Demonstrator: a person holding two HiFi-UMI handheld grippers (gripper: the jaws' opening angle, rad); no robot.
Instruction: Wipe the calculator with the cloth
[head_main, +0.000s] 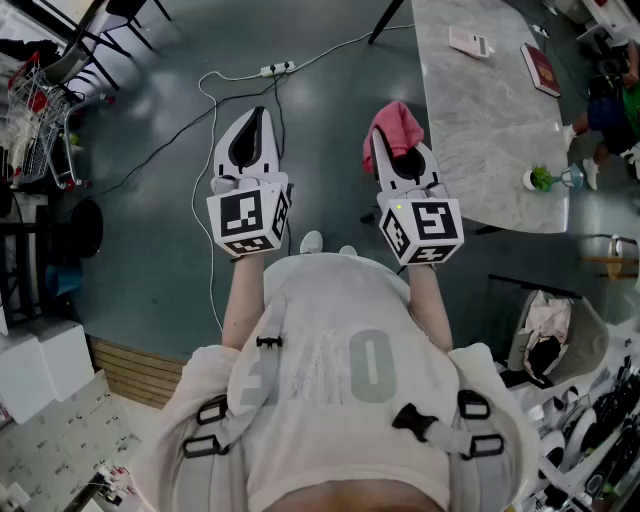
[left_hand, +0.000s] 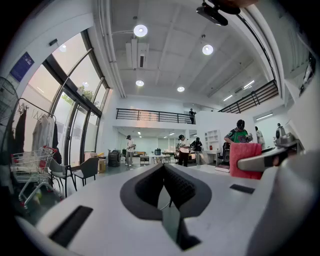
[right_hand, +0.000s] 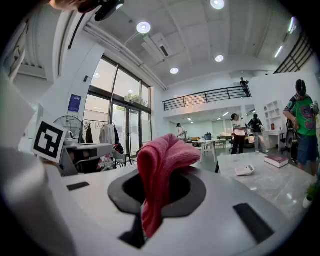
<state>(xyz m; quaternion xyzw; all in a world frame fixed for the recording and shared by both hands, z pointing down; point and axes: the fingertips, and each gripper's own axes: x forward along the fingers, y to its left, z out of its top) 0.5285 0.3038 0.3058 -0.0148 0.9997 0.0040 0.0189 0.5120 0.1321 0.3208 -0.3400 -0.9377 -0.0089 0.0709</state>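
L gripper (head_main: 257, 120) jaws together w/ nothing betw. them, R gripper (head_main: 388, 150) just beside it clamped on pink cloth (head_main: 400, 122) bunched over its tips, calculator (head_main: 468, 42) lying on marble table (head_main: 490, 130) well ahead & to R of R gripper.

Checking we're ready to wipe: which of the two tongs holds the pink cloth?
The right tongs, shut on the pink cloth; the left tongs are shut and empty.

White right gripper (right_hand: 156, 196) clamps a folded pink terry cloth (right_hand: 164, 161) between its jaws. Off right, a small white calculator (right_hand: 244, 170) lies on the grey marble table (right_hand: 272, 192), near a dark red book (right_hand: 276, 160).
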